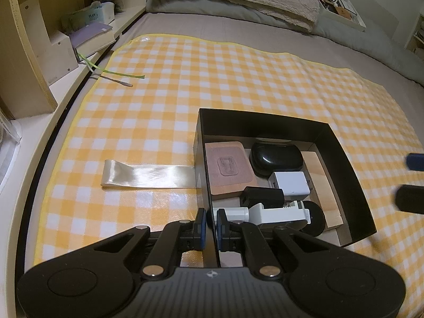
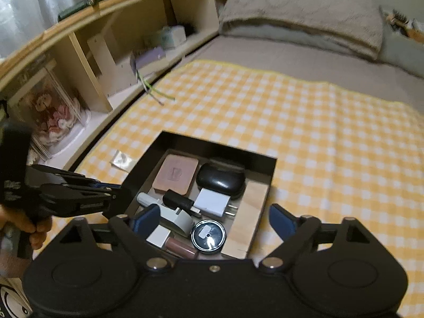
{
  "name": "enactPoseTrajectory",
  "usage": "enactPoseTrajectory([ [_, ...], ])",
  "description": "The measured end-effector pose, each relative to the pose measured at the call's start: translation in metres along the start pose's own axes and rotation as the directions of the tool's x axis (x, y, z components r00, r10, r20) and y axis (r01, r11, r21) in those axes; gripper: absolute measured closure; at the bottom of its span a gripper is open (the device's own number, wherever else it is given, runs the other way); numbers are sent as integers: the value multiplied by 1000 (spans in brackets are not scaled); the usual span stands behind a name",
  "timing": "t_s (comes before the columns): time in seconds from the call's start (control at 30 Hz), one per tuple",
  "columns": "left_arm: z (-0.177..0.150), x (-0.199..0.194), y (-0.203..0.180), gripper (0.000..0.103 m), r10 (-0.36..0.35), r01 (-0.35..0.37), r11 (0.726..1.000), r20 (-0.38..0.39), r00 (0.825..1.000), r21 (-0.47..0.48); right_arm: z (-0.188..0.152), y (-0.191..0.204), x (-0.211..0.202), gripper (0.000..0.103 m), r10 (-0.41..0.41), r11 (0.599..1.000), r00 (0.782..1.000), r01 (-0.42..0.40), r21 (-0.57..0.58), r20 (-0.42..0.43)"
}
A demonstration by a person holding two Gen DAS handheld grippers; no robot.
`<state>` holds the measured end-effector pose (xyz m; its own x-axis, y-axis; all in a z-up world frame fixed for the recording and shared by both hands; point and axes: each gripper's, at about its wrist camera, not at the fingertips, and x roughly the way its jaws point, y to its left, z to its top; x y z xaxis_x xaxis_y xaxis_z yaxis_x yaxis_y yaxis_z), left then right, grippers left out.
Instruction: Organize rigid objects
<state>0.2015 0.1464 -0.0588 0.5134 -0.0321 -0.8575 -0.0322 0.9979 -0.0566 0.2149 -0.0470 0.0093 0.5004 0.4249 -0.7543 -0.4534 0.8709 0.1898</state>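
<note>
Inside the black box (image 2: pixel 262 164), small hard items lie packed; lift the smooth round tin (image 2: pixel 208 236) by its rim. Your left gripper (image 1: pixel 211 221) is clamped on the box wall, while the right gripper (image 2: pixel 216 221) has its jaws apart and empty.

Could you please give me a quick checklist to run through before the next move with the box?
1. Left hand-held gripper clamped on the wall of the black box: ok.
2. Right hand-held gripper open and holding nothing: ok.
3. White charger and black case lying inside the box: ok.
4. Round black compact inside the box: ok.
5. Checked mat free of loose rigid items: ok in both views.
6. Lid at hand: cannot tell.
</note>
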Motion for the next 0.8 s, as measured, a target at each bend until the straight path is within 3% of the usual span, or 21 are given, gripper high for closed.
enactPoseTrajectory([
  [0.03,0,0,-1,90,5,-5,1000,4,1000,5,-2,0,-7,8,-3,1000,1000,3,-3,18],
  [0.1,0,-3,-1,72,16,-16,1000,10,1000,13,-6,1,-19,7,-9,1000,999,10,-7,48],
  [0.2,1,-14,-4,54,23,-24,1000,39,999,8,-11,0,-35,6,-14,1000,996,15,-7,90],
  [0.4,-5,-61,-19,21,17,-23,999,158,987,42,-21,-1,-62,3,-40,999,984,44,-15,173],
  [0.6,-21,-114,-41,8,0,-24,997,290,957,77,-34,-5,-89,1,-55,998,967,61,-19,249],
  [0.8,-50,-157,-60,2,19,-59,995,417,909,83,-53,-9,-114,0,-64,998,951,66,3,302],
])
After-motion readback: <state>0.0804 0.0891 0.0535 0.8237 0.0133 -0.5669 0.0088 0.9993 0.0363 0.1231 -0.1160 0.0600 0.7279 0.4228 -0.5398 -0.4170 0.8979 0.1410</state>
